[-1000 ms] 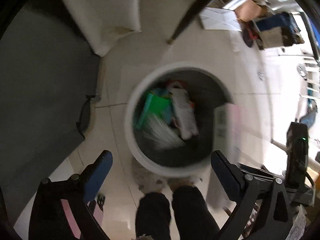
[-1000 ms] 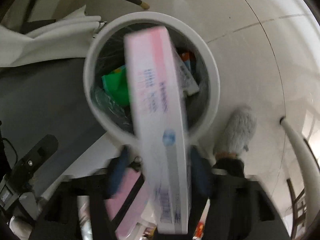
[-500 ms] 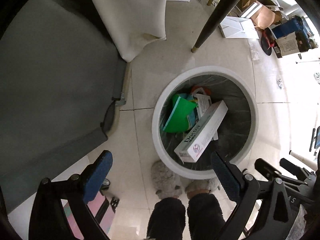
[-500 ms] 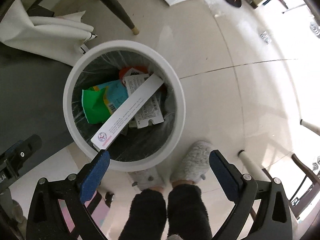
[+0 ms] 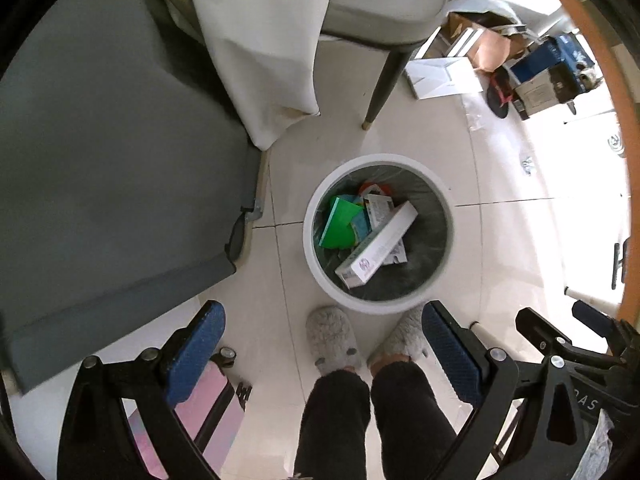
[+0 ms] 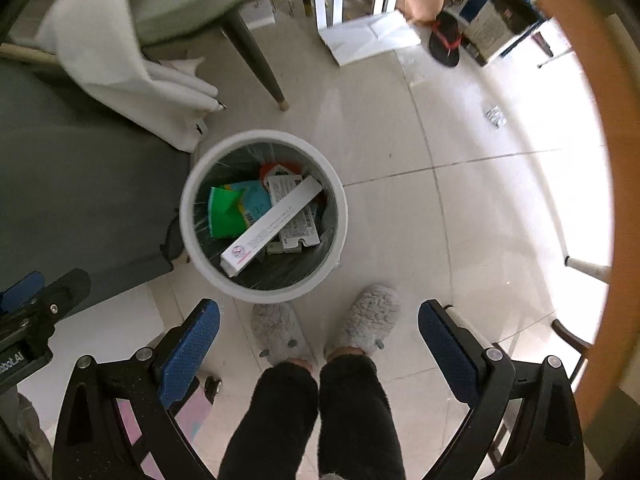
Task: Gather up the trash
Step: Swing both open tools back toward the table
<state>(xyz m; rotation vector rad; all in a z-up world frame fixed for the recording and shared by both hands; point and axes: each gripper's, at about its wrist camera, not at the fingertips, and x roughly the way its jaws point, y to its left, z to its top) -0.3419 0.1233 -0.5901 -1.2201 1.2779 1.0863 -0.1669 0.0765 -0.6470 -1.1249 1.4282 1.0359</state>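
While both grippers point steeply down at the floor, the white bin point(image 5: 378, 236) stands on the tiles below and ahead of them, holding all the trash in sight. The left gripper point(image 5: 322, 350) hangs with its blue pads point(image 5: 196, 354) spread wide and nothing between them; seen from it, the bin lies ahead, just right of centre. The right gripper point(image 6: 319, 346) is likewise spread wide and bare, its pads point(image 6: 446, 350) far apart, and from it the bin point(image 6: 262, 216) sits ahead to the left. Inside the bin, a long white box point(image 5: 376, 246) lies slanted on top of the heap, one end low near the bin's near wall, the other raised toward its far side. Beside the box, on the bin's left side, is a green packet point(image 5: 340, 222), with a printed white carton point(image 6: 294, 216) under the box and a red scrap point(image 6: 276, 169) at the far wall. Two grey slippers point(image 5: 332, 340) stand just beside the bin's near rim, dark trouser legs point(image 6: 312, 420) rising from them between the pads. A chair leg point(image 5: 382, 84) and a white cloth point(image 5: 260, 40) lie beyond the bin, a grey surface point(image 5: 108, 184) to its left.
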